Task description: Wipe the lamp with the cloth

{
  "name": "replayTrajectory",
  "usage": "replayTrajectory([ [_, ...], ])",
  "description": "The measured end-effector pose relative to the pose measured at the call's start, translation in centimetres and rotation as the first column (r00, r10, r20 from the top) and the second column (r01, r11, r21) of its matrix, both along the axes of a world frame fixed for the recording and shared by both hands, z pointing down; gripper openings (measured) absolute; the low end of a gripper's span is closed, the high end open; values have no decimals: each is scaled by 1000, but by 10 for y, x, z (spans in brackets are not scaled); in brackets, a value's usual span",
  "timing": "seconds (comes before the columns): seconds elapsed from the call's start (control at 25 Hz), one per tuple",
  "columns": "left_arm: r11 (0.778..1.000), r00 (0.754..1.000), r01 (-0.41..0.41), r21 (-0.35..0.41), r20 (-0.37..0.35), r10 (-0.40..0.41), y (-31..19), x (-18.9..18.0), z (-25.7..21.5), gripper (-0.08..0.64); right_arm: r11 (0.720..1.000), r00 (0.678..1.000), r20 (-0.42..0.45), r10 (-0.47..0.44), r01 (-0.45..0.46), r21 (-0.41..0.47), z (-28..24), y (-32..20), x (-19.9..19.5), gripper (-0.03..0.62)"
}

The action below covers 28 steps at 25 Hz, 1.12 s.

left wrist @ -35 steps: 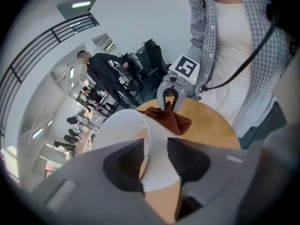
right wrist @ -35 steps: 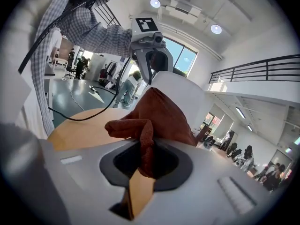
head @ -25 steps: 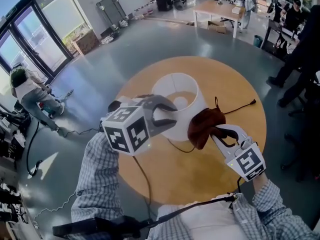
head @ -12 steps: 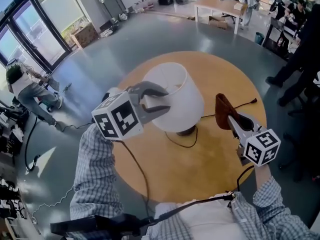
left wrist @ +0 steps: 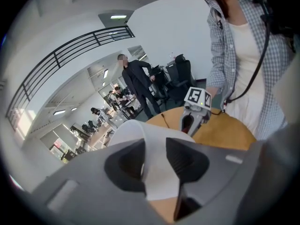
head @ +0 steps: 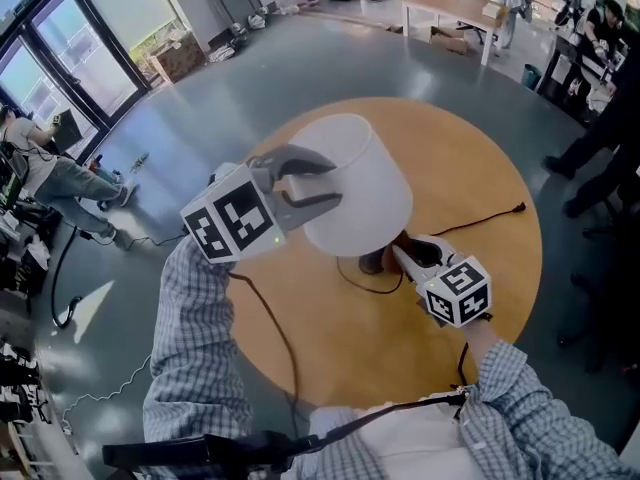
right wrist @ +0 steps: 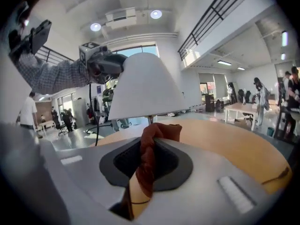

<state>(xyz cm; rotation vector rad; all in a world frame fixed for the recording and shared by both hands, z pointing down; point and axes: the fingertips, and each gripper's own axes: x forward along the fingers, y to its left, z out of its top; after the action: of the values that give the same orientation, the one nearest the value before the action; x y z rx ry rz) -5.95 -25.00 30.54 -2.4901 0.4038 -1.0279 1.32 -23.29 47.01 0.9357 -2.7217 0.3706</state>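
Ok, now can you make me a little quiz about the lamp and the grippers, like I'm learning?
1. Pick one: the right gripper is shut on A) a sponge, B) a reddish-brown cloth, C) a cable.
2. True or false: the lamp lies on the floor.
3. Fill in: the left gripper has the lamp's ____ between its jaws.
Key: 1: B. 2: false, it is on the round wooden table. 3: shade; its wall sits between the pads while the jaws are opening.
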Motion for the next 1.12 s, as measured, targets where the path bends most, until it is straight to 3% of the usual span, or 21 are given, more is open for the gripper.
replayTrajectory([
  [0.12,1000,1000,10,-4,-15,-10,3,-4,-2,140,996,997,-54,-62,65,58,5,-4,-37,54],
  [0.32,1000,1000,-4,12,-31,4,5,-2,-4,141,994,994,-94,-57,66,92,4,-22,-63,54],
  [0.52,1000,999,-2,18,-33,3,3,-1,-1,143,997,982,-179,-67,73,27,44,-20,-61,54],
  [0.76,1000,999,-3,24,-52,4,1,0,-4,144,996,943,-324,-72,48,-81,106,2,-30,54],
  [0.96,1000,998,-4,30,-65,6,0,1,-4,143,994,941,-332,-69,39,-98,116,8,-22,54],
  [1.12,999,998,-7,31,-66,9,0,3,-5,143,999,971,-238,-37,30,-34,79,-7,-34,54],
])
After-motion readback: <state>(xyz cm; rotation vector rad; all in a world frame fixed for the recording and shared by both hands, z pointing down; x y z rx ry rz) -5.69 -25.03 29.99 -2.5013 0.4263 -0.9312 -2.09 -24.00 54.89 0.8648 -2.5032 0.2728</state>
